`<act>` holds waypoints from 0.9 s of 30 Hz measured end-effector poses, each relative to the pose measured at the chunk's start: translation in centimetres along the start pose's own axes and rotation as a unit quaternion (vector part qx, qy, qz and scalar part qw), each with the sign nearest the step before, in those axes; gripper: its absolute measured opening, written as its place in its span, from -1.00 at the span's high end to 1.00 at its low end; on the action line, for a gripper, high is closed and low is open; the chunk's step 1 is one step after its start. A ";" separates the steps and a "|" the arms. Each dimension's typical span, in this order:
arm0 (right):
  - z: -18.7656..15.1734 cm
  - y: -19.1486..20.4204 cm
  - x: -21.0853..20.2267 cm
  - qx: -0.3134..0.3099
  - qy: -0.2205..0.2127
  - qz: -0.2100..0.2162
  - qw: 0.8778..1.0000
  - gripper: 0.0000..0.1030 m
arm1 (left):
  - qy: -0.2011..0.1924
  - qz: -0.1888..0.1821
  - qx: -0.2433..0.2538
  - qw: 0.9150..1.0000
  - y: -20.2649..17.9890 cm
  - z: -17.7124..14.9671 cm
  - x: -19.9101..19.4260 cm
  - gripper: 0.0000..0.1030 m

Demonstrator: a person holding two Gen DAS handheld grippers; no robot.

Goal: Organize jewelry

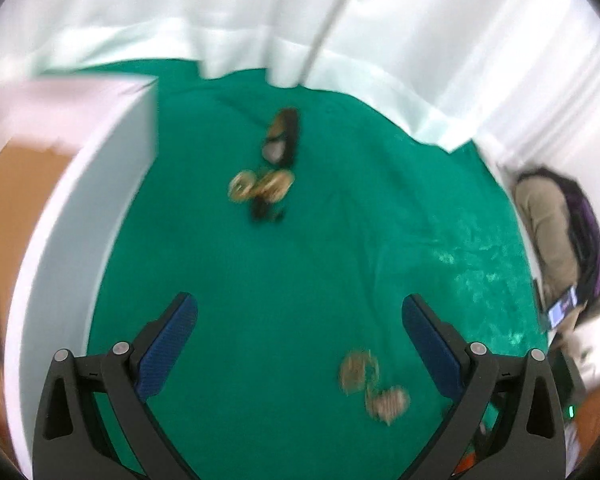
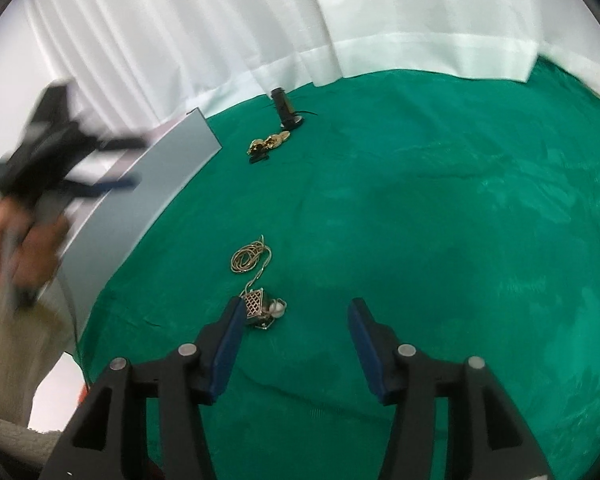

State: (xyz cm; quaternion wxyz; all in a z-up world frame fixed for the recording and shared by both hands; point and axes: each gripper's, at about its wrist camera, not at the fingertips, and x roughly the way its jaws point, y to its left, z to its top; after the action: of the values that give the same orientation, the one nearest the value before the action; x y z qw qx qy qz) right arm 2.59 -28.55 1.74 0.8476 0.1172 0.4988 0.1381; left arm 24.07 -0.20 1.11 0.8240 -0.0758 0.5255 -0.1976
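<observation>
A gold chain necklace with a lattice pendant (image 2: 256, 280) lies on the green cloth (image 2: 440, 220), just ahead of my right gripper's left finger. The necklace shows blurred in the left wrist view (image 1: 374, 382), low between the fingers. Farther off lie gold earrings (image 2: 269, 143) (image 1: 262, 186) and a black watch (image 2: 286, 108) (image 1: 282, 136). A white jewelry box (image 2: 156, 184) (image 1: 80, 220) stands at the left. My right gripper (image 2: 296, 308) is open and empty over the cloth. My left gripper (image 1: 300, 312) is open and empty; it also shows blurred above the box in the right wrist view (image 2: 112, 164).
White curtains (image 2: 260, 20) hang behind the table. A seated person with a phone (image 1: 560, 240) is at the far right of the left wrist view. The hand holding the left gripper (image 2: 24, 248) is beside the box.
</observation>
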 end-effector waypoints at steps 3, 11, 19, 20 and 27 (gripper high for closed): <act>-0.2 -0.5 -0.1 0.020 -0.001 0.004 1.000 -0.05 | 0.032 0.042 0.030 0.998 0.1 4.2 4.8 -0.90; -1.0 -1.3 0.1 0.042 0.007 0.011 0.999 -0.05 | 0.093 0.041 -0.021 0.995 2.4 8.4 12.8 -0.59; -1.5 -1.9 0.8 0.052 0.018 0.016 0.998 -0.05 | 0.102 0.079 0.027 0.991 1.3 7.8 13.7 0.53; -1.5 -1.8 0.7 0.052 0.017 0.017 0.998 -0.05 | 0.102 0.072 0.020 0.992 1.5 7.9 13.5 0.64; -1.9 -1.8 0.6 0.051 0.015 0.022 0.998 -0.05 | 0.064 0.030 -0.010 0.997 2.0 8.8 8.8 0.77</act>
State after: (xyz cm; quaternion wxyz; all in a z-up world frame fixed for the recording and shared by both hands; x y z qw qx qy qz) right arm 1.40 -29.89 -0.24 0.8295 0.1691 0.5154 0.1329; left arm 35.70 -2.71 -3.10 0.7935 -0.0552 0.5810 -0.1724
